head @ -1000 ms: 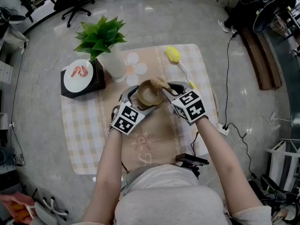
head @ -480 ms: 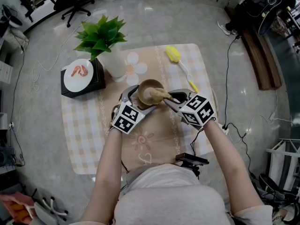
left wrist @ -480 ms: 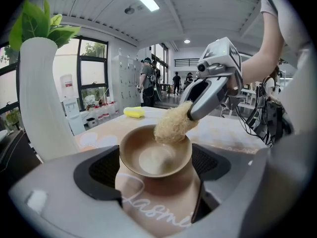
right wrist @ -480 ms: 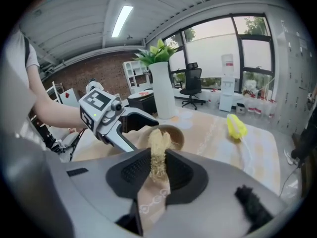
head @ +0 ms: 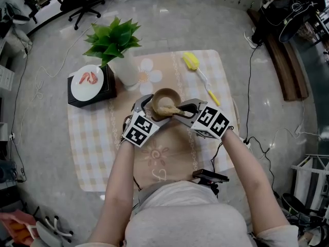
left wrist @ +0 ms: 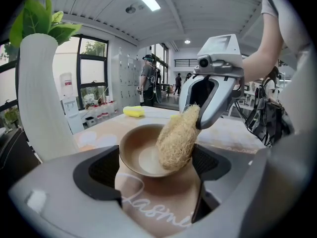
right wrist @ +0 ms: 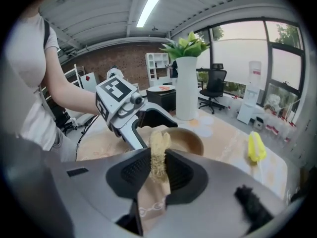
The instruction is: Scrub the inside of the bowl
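Bowl (head: 160,93), brown: centre of head view, on checked tablecloth (head: 97,138), clamped between jaws of left gripper (left wrist: 156,165). Loofah (left wrist: 177,138): pinched tight in right gripper (right wrist: 157,170), free end inside bowl. Yellow brush (head: 190,60): upper right of cloth, apart. White vase (head: 123,68): upper left of bowl.

Vase (head: 125,68): white, upright, green plant (head: 110,37) in it, far-left part of my desk.
Black box (head: 106,90): just left of vase, on cloth corner.
Plate (head: 85,84): white, on top of box, reddish shrimp-like food on it.
Brush (head: 191,60): yellow head, white handle, lying far-right, by itself.
Cloth (head: 97,148): beige/white check, flower prints.
Black device (head: 211,176): near edge, by my waist.
Office chair (head: 79,1): black, on floor beyond desk.
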Demonstrator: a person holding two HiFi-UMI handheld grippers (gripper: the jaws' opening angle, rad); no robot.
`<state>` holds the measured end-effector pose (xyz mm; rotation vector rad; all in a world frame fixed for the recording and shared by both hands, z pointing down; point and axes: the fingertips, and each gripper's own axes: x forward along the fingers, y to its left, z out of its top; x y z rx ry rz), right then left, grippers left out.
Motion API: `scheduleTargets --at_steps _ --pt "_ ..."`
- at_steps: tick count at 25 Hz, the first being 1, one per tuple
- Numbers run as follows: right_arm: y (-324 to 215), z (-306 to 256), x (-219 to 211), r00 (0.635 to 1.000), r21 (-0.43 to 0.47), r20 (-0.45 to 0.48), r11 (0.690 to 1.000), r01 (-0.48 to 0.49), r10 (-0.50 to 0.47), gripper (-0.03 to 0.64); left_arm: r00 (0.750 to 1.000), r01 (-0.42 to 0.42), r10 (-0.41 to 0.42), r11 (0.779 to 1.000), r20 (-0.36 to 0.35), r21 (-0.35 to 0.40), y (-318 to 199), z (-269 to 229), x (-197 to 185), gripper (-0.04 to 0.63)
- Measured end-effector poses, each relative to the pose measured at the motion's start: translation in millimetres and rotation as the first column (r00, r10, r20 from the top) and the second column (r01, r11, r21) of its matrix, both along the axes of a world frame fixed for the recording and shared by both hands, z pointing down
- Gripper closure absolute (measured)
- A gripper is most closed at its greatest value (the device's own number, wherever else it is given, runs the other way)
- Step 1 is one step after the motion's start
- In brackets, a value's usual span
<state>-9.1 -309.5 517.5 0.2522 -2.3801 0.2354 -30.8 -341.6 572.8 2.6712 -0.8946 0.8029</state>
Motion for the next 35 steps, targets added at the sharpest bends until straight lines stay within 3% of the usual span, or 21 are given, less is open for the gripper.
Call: scheduleTargets --at_steps 6,17,25,35 --pt "-0.9 -1.8 -20.7 0.995 0.047 -0.014 0.994 0.098 -0.098 0.528 1.000 -0.003 0.003 1.000 -0.003 0.001 -0.6 -0.6 0.5 0.124" --pt "-37.5 5.1 -30.9 0.996 0.125 -0.079 0.992 -0.020 0.030 0.528 1.000 -0.001 0.001 1.000 -0.006 0.000 -0.5 -0.4 0.9 0.124" --pt "-60.3 8.0 -19.5 0.970 0.194 -0.243 0.981 0.018 0.030 0.528 1.000 -0.001 0.001 1.000 0.001 -0.006 0.3 -0.3 0.1 0.126" --pt "-61.9 9.9 -2.9 0.905 0.124 -0.420 0.985 0.124 -0.061 0.528 1.000 -0.001 0.001 1.000 -0.005 -0.001 -0.1 -1.2 0.8 0.126"
